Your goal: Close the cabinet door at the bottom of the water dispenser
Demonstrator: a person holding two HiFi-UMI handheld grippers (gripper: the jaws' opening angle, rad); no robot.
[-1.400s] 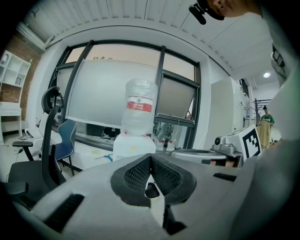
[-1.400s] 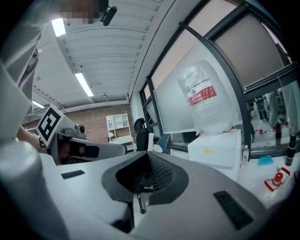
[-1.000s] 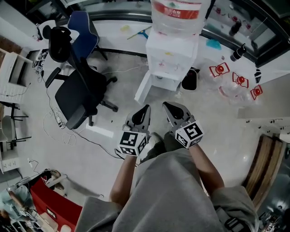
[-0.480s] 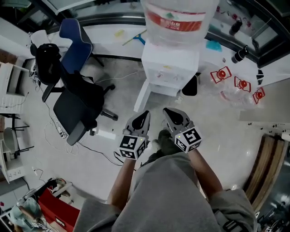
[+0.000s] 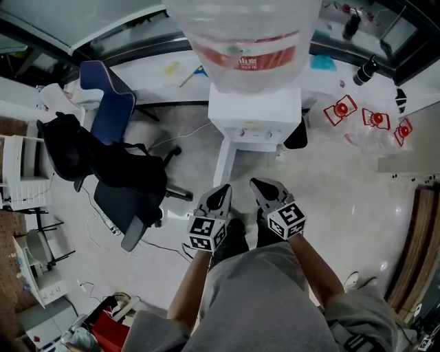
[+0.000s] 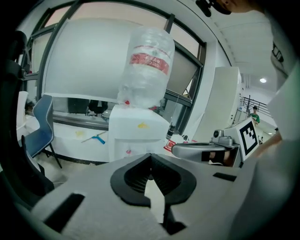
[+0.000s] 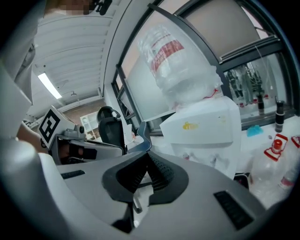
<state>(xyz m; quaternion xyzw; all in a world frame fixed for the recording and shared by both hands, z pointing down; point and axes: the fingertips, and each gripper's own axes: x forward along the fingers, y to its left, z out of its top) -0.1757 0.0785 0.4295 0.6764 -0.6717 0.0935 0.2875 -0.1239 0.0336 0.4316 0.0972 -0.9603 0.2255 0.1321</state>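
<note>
Overhead, cabinet door merely an edge-on sliver.

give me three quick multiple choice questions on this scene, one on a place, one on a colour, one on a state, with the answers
1. In the head view, the black office chair stands where relative to the water dispenser?
A. to its left
B. to its right
C. on top of it

2. The label on the bottle is:
A. blue
B. red
C. green

3. The left gripper is:
A. wide open
B. shut with nothing between its fingers
C. shut on a cup

Answers:
1 A, the chair sits on the picture's left side of the dispenser.
2 B, a red band runs around the bottle.
3 B, the left gripper view shows the fingers together, holding nothing.
</note>
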